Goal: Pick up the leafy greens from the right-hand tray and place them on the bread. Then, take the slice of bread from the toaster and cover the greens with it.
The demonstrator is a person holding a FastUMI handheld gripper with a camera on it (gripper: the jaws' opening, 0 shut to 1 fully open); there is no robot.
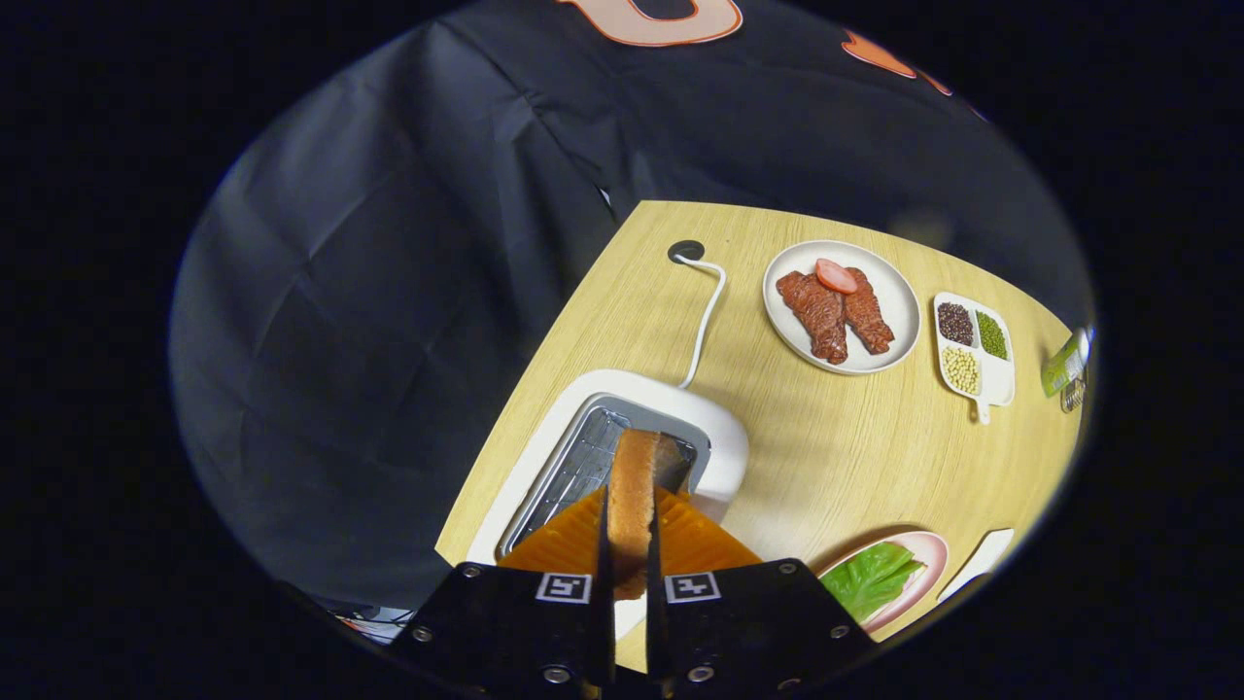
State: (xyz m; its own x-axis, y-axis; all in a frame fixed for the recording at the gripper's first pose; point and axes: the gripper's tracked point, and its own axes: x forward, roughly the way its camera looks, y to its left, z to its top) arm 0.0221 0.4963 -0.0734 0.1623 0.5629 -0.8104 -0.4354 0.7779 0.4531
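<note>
The toaster (632, 442) sits at the left of the counter (836, 457), near its edge, with its slot open upward and a white cord (705, 326) running from its far side to a round hole (686, 251) in the counter. The hand-held gripper (630, 544) is clenched on the bread (634, 501), both fingers pressing its flat sides; the slice stands on edge between them, over the toaster's slot (whether its lower end is still inside cannot be told). Beyond the toaster and to the right, a round plate (894, 311) carries two strips of meat (832, 313) with a pink slice (836, 276) lying on top. Just right of that stands a small divided dish (1001, 384) holding dark, green and pale beans in separate compartments. Nearer the fingers, to the right of them, the greens (870, 576) lie on a pink plate (931, 554); whether bread lies under them is hidden. A white tray (982, 559) shows just beside it. At the far right a green packet (1064, 362) stands near the counter's edge.
</note>
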